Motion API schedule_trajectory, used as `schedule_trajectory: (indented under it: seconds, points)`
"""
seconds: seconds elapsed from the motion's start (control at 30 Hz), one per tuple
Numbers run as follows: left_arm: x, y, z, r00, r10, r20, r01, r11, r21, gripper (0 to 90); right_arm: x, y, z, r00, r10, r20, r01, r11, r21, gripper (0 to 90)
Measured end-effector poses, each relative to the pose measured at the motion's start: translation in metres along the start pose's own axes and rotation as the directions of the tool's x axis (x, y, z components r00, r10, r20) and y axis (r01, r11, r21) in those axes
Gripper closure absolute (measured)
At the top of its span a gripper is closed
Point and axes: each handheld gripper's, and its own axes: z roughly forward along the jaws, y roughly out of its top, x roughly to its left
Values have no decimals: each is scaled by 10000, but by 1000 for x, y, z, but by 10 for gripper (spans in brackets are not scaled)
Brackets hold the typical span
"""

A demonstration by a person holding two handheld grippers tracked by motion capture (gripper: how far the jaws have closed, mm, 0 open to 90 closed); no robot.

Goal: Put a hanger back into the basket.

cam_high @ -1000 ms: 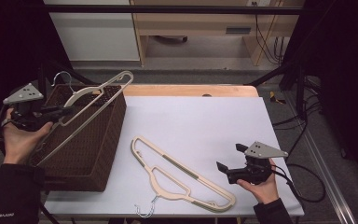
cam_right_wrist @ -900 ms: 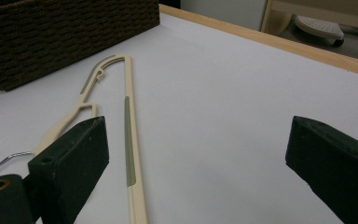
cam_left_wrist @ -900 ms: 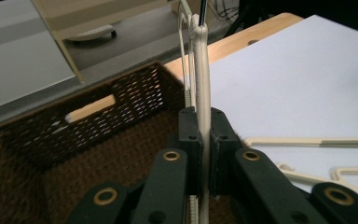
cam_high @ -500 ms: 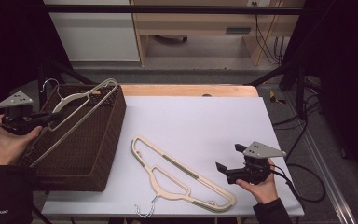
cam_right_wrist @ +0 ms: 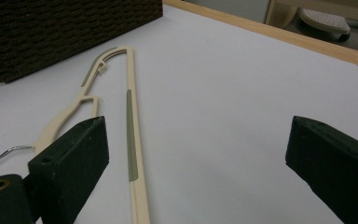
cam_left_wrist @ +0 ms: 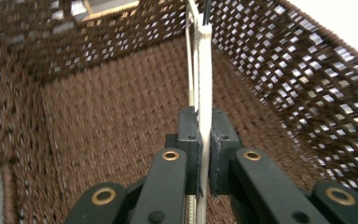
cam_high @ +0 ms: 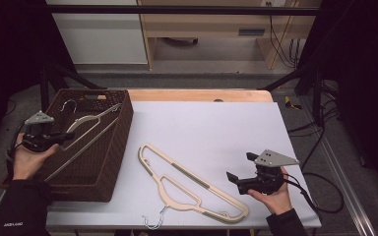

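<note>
Dim room, white desk (cam_high: 216, 132). Left claw (cam_high: 64, 138) pinching a hanger (cam_high: 86, 129) on edge, tilted into the basket (cam_high: 118, 147) so as to slip inside. Right claw (cam_high: 239, 169) spread, idle near the second hanger (cam_high: 192, 184), lying flat on the desk.

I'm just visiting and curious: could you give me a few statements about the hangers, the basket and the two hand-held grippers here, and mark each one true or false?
1. The left gripper is clamped on a cream hanger inside the brown wicker basket. True.
2. The right gripper holds the second hanger. False: its jaws stand wide open, with that hanger lying flat on the white table.
3. The basket sits at the table's right side. False: it is at the left.
4. The hanger on the table has a metal hook. True.
</note>
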Motion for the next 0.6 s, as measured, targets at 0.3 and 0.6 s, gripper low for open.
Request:
schedule_trajectory:
  seconds: [0.3, 0.6]
  points:
    - [5, -8, -4, 9943, -546, -913, 585, 9974, 413, 746, 0, 0, 0, 10000, -40, -44, 41, 10000, 15, 60]
    - [6, -17, -32, 9808, -1147, -1574, 1145, 9934, -105, 610, 0, 0, -1, 10000, -11, -54, 10, 10000, -45, 60]
